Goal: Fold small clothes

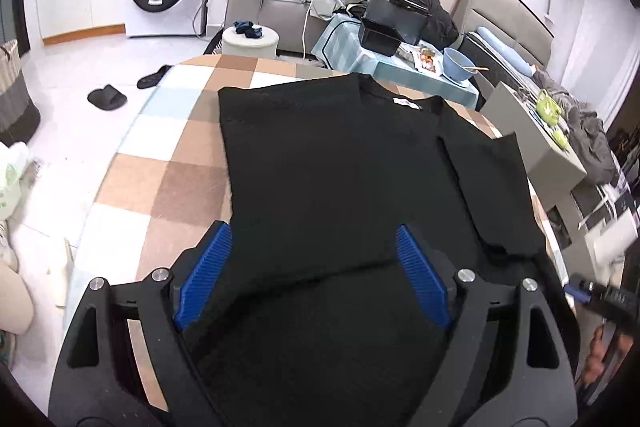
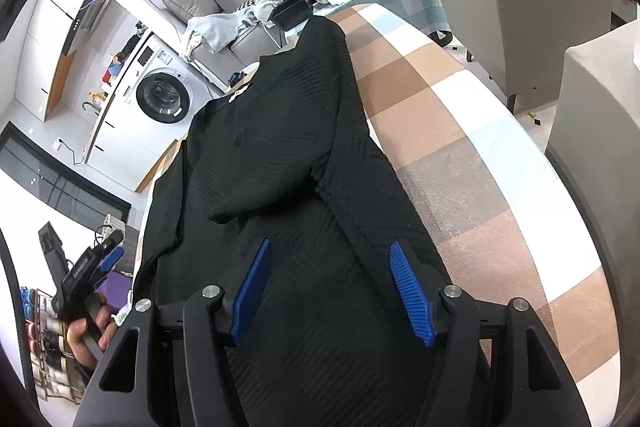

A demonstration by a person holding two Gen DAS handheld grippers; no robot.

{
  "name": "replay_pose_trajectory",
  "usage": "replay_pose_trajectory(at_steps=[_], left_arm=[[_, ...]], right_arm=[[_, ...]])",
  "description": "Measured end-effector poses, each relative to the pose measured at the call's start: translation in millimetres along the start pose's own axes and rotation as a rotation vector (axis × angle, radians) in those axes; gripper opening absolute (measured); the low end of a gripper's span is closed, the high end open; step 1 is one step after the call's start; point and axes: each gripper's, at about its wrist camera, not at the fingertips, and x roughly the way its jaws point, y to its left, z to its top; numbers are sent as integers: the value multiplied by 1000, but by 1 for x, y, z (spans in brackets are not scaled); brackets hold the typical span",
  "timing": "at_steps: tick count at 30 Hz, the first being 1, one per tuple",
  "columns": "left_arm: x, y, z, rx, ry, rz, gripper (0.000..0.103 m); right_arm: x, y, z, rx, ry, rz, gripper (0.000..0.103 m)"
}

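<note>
Black ribbed knit fills the middle of both views: the small shirt (image 1: 340, 163) lies flat on my checked surface (image 1: 176, 187), collar and white label toward the top of the frame, one side already turned in over the body and a sleeve lying along the right edge.

At lower left of the left wrist view, my left tongs (image 1: 310, 279) hang over the hem end with the blue pads (image 1: 206, 275) spread wide; cloth shows between them but neither pad presses on it, so nothing is pinched.

In the right wrist view the shirt (image 2: 272, 155) runs up the centre, with bare checked surface (image 2: 460, 131) to its right. My right tongs (image 2: 330, 291) sit low in the frame over the lower body of the garment, pads parted and gripping nothing that I can see. At the lower left edge of that view a hand (image 2: 86, 335) holds the other tool's handle.

As I read it, the sides are in and the step in hand is the hem-to-collar fold. To do it well I would set both tongs at the hem corners, level with each other, and take both layers in each bite so the tucked side does not slip out. Lifting low and laying the hem squarely at the collar should keep the edges aligned; a lopsided pick-up would likely skew the packet.
</note>
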Motion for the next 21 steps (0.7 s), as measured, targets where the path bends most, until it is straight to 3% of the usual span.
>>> replay_pose_trajectory(at_steps=[4, 7, 9, 13, 17, 21], left_arm=[[-36, -4, -19, 55, -21, 85, 83], [-63, -1, -36, 71, -18, 141, 83], [-79, 4, -49, 66, -24, 148, 87], [-110, 18, -81, 27, -47, 171, 100], [-139, 30, -113, 5, -82, 193, 102], [-153, 34, -133, 24, -62, 170, 102]], right_arm=[[-5, 5, 0, -34, 18, 14, 63], [-15, 10, -3, -100, 18, 12, 71], [-22, 11, -7, -138, 12, -6, 78], [-34, 3, -18, -183, 18, -33, 79], [-47, -6, -35, -232, 14, -46, 80], [-64, -9, -52, -288, -19, 27, 87]])
